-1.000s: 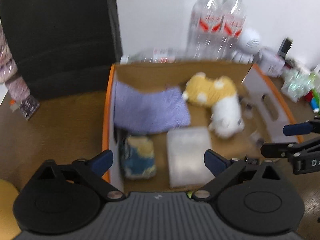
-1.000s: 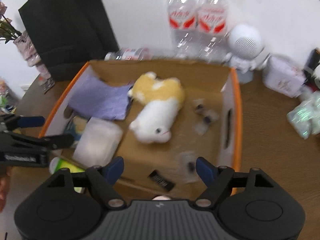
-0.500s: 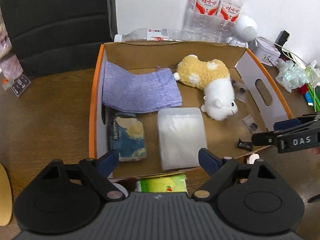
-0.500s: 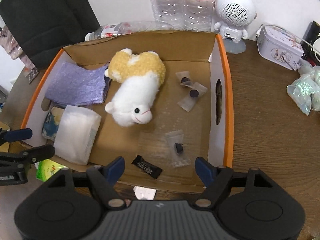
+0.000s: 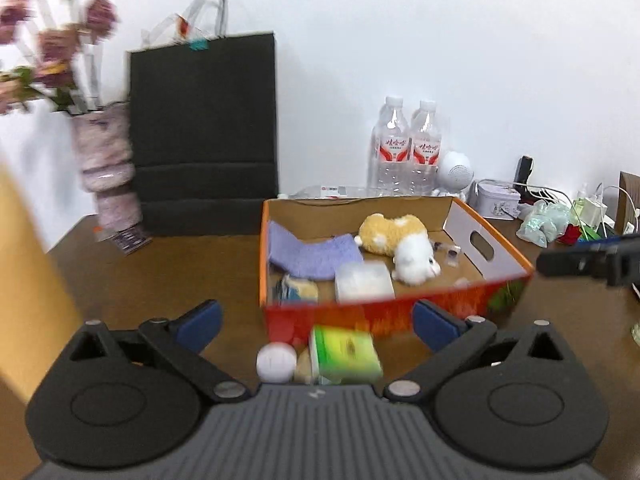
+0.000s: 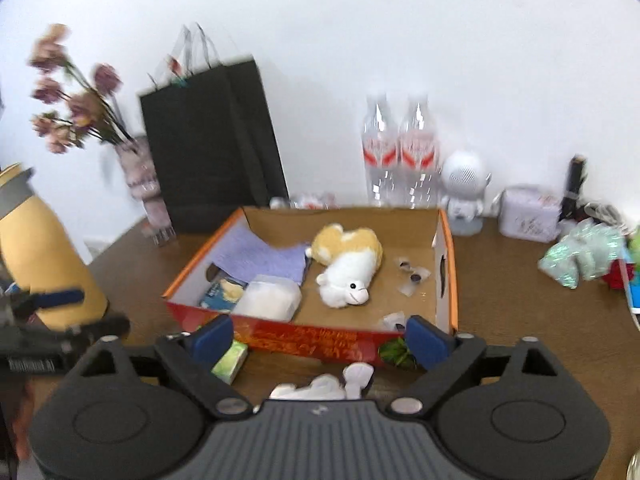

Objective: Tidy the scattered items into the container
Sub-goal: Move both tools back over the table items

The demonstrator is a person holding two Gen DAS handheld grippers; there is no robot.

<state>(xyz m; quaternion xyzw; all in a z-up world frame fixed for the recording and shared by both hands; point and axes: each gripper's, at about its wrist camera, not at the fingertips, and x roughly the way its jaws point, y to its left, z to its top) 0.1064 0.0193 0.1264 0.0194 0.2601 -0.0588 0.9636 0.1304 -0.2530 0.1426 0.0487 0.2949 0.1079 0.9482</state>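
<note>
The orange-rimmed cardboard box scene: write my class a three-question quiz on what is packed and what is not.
1. True or false: the yellow-and-white plush toy lies inside the orange-rimmed cardboard box.
2. Which item is outside the box? A) purple cloth B) green packet C) clear plastic tub
3. Fill in: the jaws of the left gripper and right gripper hold ____.

Key: 1 true. 2 B, on the brown wooden table in front of the box. 3 nothing; both are open.
</note>
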